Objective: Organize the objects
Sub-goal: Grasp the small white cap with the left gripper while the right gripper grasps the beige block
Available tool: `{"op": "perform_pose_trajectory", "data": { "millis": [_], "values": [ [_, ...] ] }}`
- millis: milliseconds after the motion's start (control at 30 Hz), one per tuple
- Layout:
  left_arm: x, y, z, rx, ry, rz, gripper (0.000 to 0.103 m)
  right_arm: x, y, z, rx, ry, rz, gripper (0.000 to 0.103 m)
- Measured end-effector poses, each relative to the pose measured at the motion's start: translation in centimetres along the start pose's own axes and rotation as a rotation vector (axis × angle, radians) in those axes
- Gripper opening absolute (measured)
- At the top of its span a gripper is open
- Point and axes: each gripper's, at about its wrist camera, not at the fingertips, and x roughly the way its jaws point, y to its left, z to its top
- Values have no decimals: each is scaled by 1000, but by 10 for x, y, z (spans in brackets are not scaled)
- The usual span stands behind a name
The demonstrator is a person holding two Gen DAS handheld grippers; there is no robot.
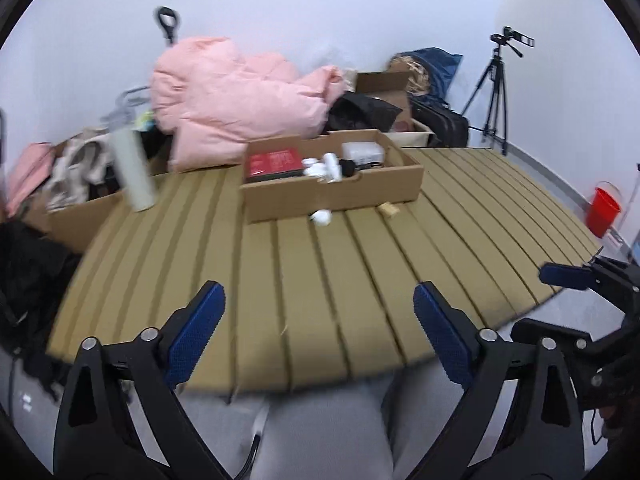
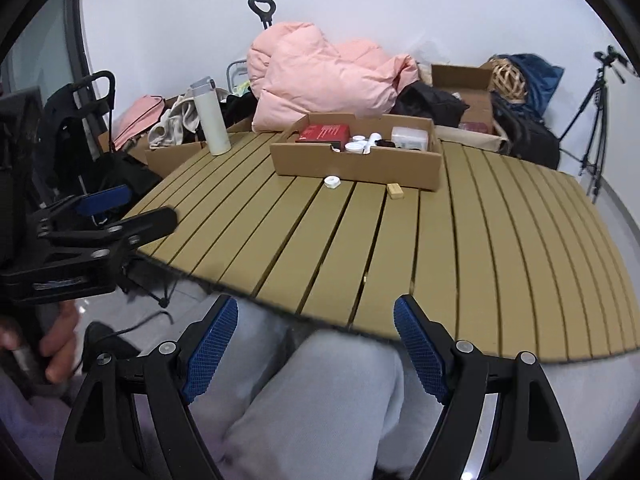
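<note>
A shallow cardboard tray [image 1: 332, 196] [image 2: 356, 162] stands at the far side of the slatted table [image 1: 320, 280] [image 2: 460, 248]. It holds a red box [image 1: 274, 162] [image 2: 324, 133], several white bottles and caps [image 1: 326, 168] [image 2: 362, 144] and a clear case [image 1: 364, 152] [image 2: 410, 138]. A white cap [image 1: 321, 217] [image 2: 332, 181] and a small wooden block [image 1: 389, 209] [image 2: 395, 191] lie on the table in front of the tray. My left gripper [image 1: 320, 308] is open and empty over the near edge. My right gripper [image 2: 316, 322] is open and empty, just short of the near edge.
A white flask [image 1: 134, 168] [image 2: 212, 118] stands at the table's far left. Behind are a pink jacket [image 1: 240, 100] [image 2: 324, 76], cardboard boxes of clothes, bags and a tripod [image 1: 496, 92] [image 2: 596, 120]. A red bucket [image 1: 604, 210] is on the floor to the right. Grey-trousered legs [image 2: 320, 400] are below the grippers.
</note>
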Motion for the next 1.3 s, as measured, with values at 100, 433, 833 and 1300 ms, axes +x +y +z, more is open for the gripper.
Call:
{"op": "perform_pose_trajectory", "data": {
  "millis": [100,433,833,1300],
  "values": [
    [64,5,24,-22,58,-72,73,36,-28,27,18,-32,34,84],
    [228,11,57,11,199,-9,58,195,-98,103,44,60,-20,63],
    [260,11,51,36,222,-22,22,255,-123,106,51,141,-44,24],
    [119,5,46,-29,158,-120,22,145,-107,73,114,102,17,24]
  ]
}}
